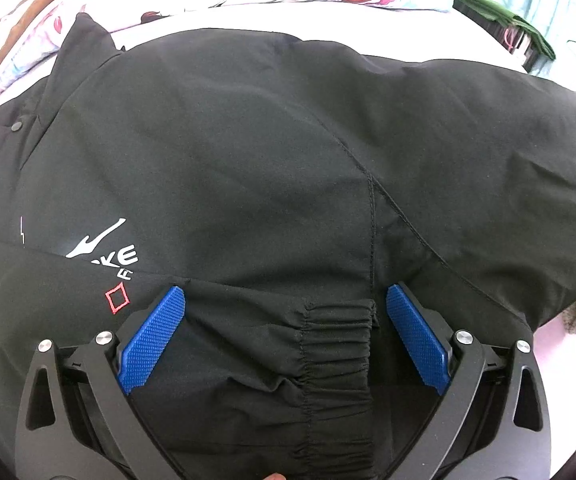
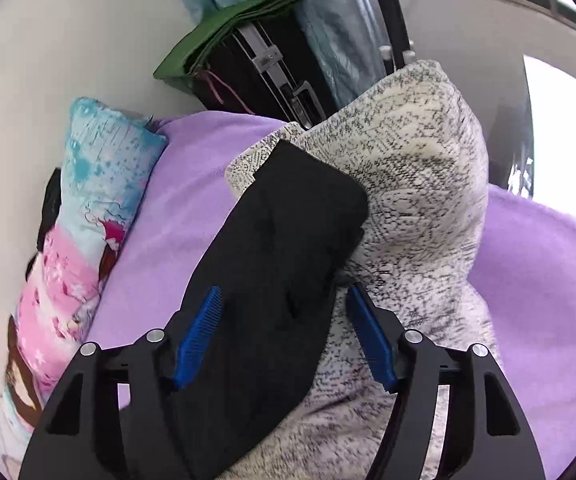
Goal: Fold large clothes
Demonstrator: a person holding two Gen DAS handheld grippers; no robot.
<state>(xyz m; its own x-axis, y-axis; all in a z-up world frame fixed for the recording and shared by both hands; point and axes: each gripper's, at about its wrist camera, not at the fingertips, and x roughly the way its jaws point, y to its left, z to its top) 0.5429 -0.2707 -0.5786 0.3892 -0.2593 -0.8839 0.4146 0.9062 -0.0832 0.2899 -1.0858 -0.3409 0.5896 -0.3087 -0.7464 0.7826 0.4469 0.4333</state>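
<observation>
Black jacket (image 1: 268,152) spread on the bed, left gripper (image 1: 286,300) jaws apart over its elastic cuff (image 1: 335,344); right gripper (image 2: 284,300) jaws apart astride a black fabric end (image 2: 288,240), not pressing.

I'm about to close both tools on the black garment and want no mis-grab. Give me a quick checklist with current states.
1. Elastic cuff lies between the left tool pads: ok.
2. Left tool open, not yet gripping: ok.
3. Black strip sits between the right tool pads: ok.
4. Right pads pressing the strip: not ok; gaps show on both sides.
5. Speckled knit clear of the right pads: not ok; it lies beside one pad.
6. Jacket spread flat: cannot tell.
</observation>
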